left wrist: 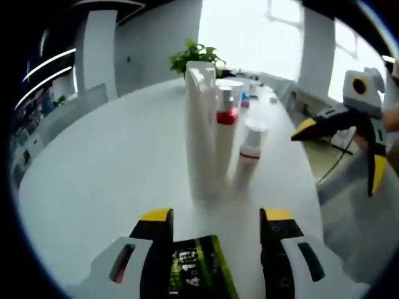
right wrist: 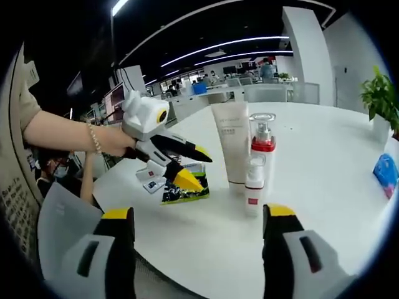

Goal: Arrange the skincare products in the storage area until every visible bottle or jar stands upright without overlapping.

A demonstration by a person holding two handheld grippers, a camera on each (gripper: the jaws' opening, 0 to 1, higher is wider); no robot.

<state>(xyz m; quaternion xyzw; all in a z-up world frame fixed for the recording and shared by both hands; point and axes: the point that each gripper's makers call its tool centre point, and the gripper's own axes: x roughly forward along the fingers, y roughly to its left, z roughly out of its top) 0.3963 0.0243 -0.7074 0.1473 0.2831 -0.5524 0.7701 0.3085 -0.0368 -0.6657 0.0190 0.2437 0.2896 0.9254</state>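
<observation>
Three skincare products stand upright close together on the white table [left wrist: 112, 168]: a tall white tube [left wrist: 201, 137] [right wrist: 230, 143], a pump bottle with a red collar [left wrist: 227, 124] [right wrist: 262, 146], and a small white bottle with a red band [left wrist: 249, 156] [right wrist: 254, 187]. My left gripper [left wrist: 217, 218] [right wrist: 190, 167] is open just short of the tube, over a green and black packet [left wrist: 199, 268] [right wrist: 187, 187] lying flat on the table. My right gripper [right wrist: 199, 215] [left wrist: 343, 149] is open with nothing between its jaws, hovering off the table edge and facing the products.
A potted plant [left wrist: 196, 56] [right wrist: 380, 93] stands at the far side of the table, with a blue item [right wrist: 386, 171] near it. A person's hand [right wrist: 106, 140] holds the left gripper. A pale sheet [right wrist: 62, 218] hangs at the near table edge.
</observation>
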